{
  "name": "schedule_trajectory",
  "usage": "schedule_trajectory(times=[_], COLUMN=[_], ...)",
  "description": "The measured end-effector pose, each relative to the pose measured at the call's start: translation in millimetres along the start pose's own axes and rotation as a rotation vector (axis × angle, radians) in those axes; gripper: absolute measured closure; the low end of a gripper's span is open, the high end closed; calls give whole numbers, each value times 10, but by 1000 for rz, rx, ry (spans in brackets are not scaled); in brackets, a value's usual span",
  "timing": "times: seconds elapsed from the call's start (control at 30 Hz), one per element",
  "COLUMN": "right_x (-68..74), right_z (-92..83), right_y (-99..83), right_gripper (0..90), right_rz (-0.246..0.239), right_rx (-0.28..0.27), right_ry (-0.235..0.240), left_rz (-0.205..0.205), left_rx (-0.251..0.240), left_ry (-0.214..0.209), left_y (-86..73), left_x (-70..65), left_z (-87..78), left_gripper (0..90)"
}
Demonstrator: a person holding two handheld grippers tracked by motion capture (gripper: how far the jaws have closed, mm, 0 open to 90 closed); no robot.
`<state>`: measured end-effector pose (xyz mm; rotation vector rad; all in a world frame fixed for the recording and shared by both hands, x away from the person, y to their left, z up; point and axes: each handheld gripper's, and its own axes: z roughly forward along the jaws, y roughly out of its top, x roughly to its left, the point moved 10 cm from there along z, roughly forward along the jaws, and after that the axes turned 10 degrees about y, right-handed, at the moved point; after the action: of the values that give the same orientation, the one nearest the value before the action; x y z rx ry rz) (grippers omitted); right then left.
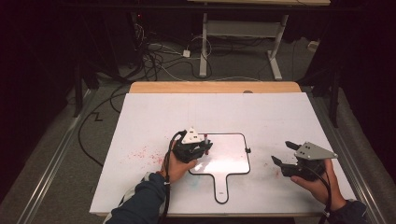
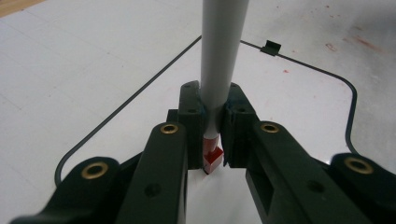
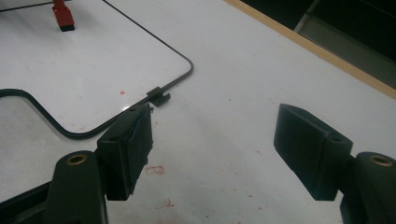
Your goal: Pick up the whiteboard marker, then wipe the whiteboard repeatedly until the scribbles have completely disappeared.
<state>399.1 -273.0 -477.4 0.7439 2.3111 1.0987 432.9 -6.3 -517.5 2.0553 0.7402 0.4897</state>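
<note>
Marker (image 2: 219, 70) sits clamped upright in left gripper (image 2: 212, 135) fingers on whiteboard (image 1: 233, 144); right gripper (image 3: 224, 154) fingers apart.

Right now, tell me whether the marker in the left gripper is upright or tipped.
Upright: the marker stands between the shut left gripper pads, red tip down on the whiteboard.

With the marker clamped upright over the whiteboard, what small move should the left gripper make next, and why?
Probably a short stroke across the board. The left gripper is shut on the marker, whose red tip sits at the whiteboard, and that surface looks blank. The right gripper rests open beside the board, out of the way.
</note>
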Motion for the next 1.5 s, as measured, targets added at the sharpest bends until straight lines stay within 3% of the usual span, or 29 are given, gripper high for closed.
schedule_trajectory(times=[0.27,0.47,0.77,0.87,1.27,1.4,1.5], right_x=[26,40,66,67,72,84,81], right_z=[18,51,45,33,8,18,25], right_y=[3,-3,-46,-43,-16,-9,-12], right_gripper=[286,286,285,285,286,285,286], right_rz=[-6,-10,-19,-18,-25,-29,-28], right_rx=[4,11,22,19,7,10,13], right_ry=[5,13,18,17,13,16,17], left_rz=[-10,-11,13,45,11,-5,-39], left_rx=[6,-17,-33,-22,33,34,22], left_ry=[16,17,-29,-11,46,62,57], left_y=[-63,-20,210,250,13,-91,-170], left_x=[66,56,-198,-239,61,152,196], left_z=[-83,-15,282,328,16,-114,-209], left_gripper=[786,787,786,787,787,787,787])
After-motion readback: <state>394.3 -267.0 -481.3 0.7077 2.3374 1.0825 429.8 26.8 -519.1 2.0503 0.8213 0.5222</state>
